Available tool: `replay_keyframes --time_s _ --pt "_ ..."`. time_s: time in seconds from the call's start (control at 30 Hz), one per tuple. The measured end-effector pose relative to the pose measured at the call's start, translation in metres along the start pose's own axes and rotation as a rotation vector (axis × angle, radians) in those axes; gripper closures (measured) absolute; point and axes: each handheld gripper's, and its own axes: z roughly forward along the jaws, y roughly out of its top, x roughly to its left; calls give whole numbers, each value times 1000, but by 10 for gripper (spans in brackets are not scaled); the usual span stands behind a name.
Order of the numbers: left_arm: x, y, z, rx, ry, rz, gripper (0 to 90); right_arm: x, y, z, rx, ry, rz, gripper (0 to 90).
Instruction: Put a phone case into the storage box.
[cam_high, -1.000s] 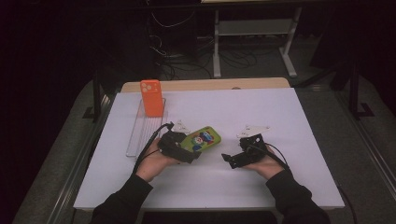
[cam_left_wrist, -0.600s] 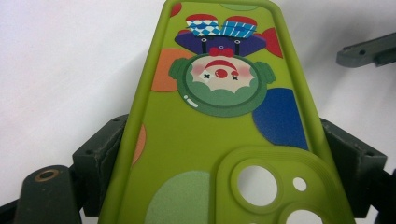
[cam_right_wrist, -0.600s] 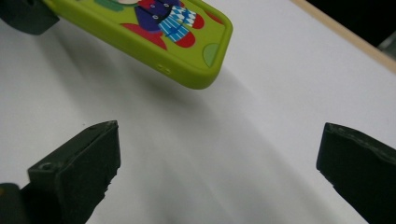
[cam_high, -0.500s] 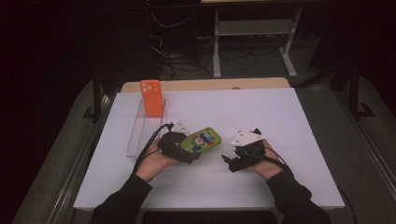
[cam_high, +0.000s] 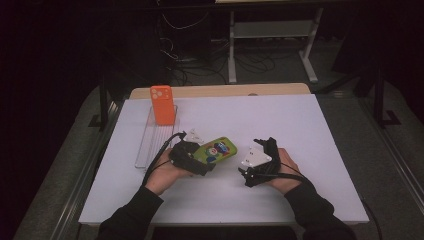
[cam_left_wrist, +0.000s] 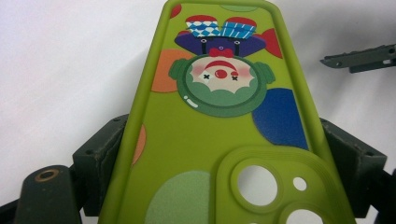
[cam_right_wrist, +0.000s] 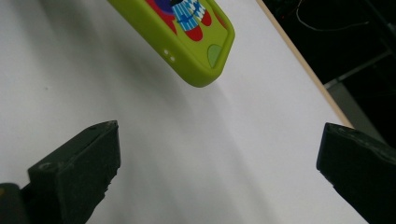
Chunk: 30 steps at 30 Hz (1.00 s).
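Item: green phone case (cam_left_wrist: 219, 140), printed with a clown face and coloured spots, camera cut-out at the end nearest the fingers.
Location: clamped between the fingers of the left gripper (cam_high: 192, 160), its long body reaching out ahead of them; in the high view it appears held just above the tabletop (cam_high: 300, 125), though contact at the far end cannot be ruled out.
Left fingers: shut on the 2 long edges of the case, near the camera end.
Right gripper (cam_right_wrist: 219, 177): fingers wide apart, nothing between them; the free end of the case lies ahead of and above their gap, well clear.
Handling, judged: light, soft, rubbery shell, likely to flex or bow if squeezed across its width; matte surface should grip well; not fragile.
Hold points, judged: raised side rims; the free end is open for the right fingers.
Other stock: orange phone (cam_high: 162, 104) standing upright in a clear rack (cam_high: 146, 145), well beyond the left fingers.
Unclear: inside of the case; whether it is empty; the left fingertips under its rim.
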Motion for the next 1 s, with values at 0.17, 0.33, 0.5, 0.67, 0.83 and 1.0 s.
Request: replay_keyframes --time_s 0.17,0.33,0.5,0.67,0.83,1.0 --pt "0 0 0 0 1 -1 149 5 1 0 3 -54 -93 0" --pt "0 0 0 -9 0 -3 150 10 2 0 -8 -115 -194 0" --pt "0 1 0 -14 1 -2 150 13 2 1 -12 -163 -302 0" --pt "0 0 0 -18 -4 -16 150 18 5 0 -8 -217 -374 0" --pt "0 1 -1 -9 -10 -22 150 22 7 0 -13 -256 -461 0" --pt "0 3 -2 -7 -9 -5 150 25 9 0 -31 -269 -505 0"
